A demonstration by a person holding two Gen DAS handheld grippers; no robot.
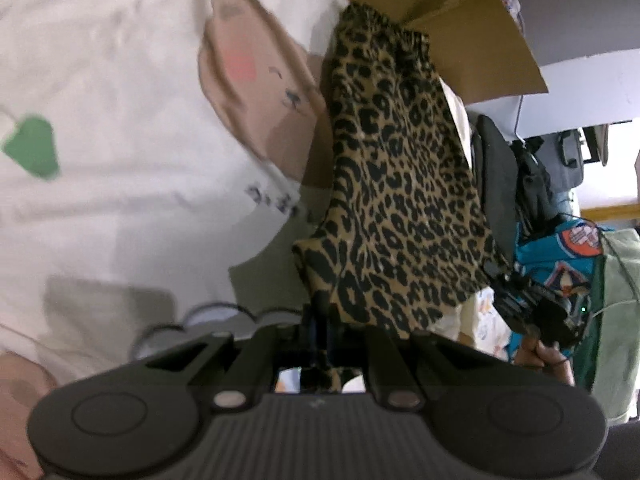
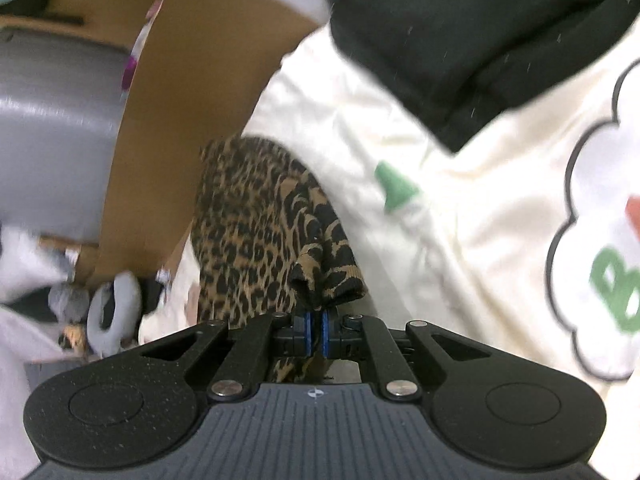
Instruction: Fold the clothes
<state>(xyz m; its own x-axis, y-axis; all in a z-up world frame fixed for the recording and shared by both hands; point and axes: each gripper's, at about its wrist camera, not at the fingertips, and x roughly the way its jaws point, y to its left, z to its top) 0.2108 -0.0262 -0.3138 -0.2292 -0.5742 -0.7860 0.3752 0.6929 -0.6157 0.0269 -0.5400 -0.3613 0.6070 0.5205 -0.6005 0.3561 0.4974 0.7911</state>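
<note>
Left wrist view: the left claw [image 1: 320, 320] is closed on one edge of the leopard-print garment [image 1: 392, 200], which hangs above the cream printed bedsheet [image 1: 120, 80]. In the right wrist view the right claw [image 2: 316, 320] is pinched shut on another edge, probably so the 2 claws can spread it for folding. The garment's type stays unclear; the cardboard box [image 2: 180, 120] is cut off.

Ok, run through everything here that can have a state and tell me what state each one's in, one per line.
Left gripper: shut on the leopard-print garment.
Right gripper: shut on a bunched edge of the same garment.
Leopard-print garment: lifted, hanging unfolded between the grippers.
Cardboard box: flaps open.
Cream printed sheet: spread out, slightly wrinkled.
Black garment: lying on the sheet.
</note>
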